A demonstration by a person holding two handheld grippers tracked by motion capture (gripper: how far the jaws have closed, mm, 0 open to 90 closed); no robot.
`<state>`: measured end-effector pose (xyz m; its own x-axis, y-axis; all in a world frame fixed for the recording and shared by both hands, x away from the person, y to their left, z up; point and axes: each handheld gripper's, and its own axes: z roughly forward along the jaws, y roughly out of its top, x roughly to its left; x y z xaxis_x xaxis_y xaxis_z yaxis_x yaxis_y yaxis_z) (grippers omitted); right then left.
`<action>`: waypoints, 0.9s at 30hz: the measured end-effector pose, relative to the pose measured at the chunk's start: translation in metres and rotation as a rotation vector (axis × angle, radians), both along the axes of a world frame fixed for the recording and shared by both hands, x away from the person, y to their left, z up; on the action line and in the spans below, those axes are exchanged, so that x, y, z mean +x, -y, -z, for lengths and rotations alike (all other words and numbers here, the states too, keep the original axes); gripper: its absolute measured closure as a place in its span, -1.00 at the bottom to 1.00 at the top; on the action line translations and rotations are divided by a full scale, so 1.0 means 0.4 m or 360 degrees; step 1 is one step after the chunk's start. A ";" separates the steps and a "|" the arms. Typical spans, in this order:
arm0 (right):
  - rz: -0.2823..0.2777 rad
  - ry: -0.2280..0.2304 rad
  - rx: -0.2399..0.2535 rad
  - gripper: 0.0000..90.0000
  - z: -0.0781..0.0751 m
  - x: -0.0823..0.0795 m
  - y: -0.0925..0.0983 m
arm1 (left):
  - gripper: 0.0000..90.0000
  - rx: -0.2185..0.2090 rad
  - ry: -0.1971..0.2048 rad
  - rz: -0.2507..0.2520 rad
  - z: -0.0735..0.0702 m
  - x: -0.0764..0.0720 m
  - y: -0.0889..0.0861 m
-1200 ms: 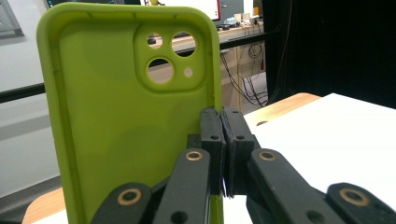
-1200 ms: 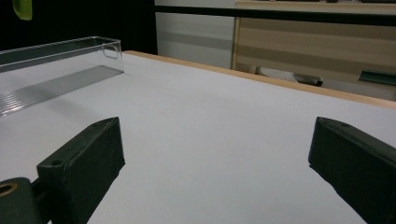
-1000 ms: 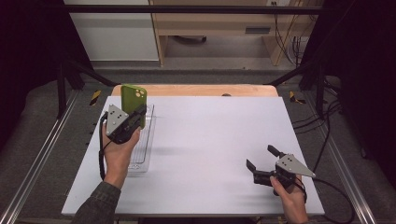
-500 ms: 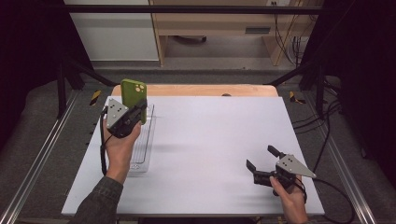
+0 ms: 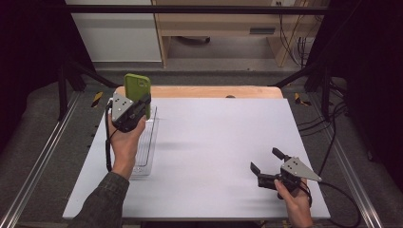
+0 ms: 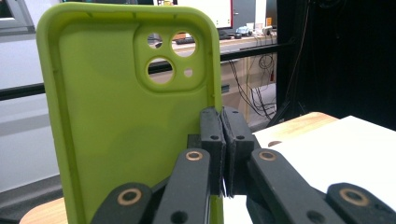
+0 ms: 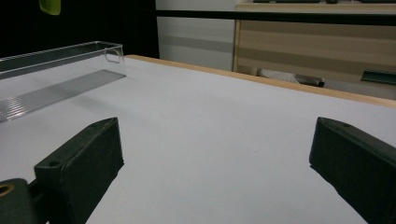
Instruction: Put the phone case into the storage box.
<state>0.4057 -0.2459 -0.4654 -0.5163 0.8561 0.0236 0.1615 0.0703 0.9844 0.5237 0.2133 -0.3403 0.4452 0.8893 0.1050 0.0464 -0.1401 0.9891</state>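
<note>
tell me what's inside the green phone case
Nothing. The phone case is an empty shell with bare inner wall and open camera holes, the room showing through them. The left gripper pinches its side edge, and its jaws cover the lower corner there.

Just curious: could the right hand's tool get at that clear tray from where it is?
Probably yes. The right tool is open and holds nothing, and bare table lies between it and the tray; only the person's left forearm hangs near the tray.
</note>
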 end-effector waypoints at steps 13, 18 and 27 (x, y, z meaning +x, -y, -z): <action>-0.0003 0.0001 -0.0002 -0.93 0.001 0.000 0.000 | 0.95 -0.0024 -0.0036 -0.0034 0.028 0.060 -0.006; -0.0006 0.0003 0.0001 -0.93 0.000 -0.001 -0.001 | 0.95 -0.0088 -0.0071 -0.0062 0.042 0.074 -0.017; -0.0004 0.0001 0.0004 -0.93 0.000 -0.001 -0.001 | 0.95 -0.0130 -0.0090 -0.0077 0.052 0.086 -0.021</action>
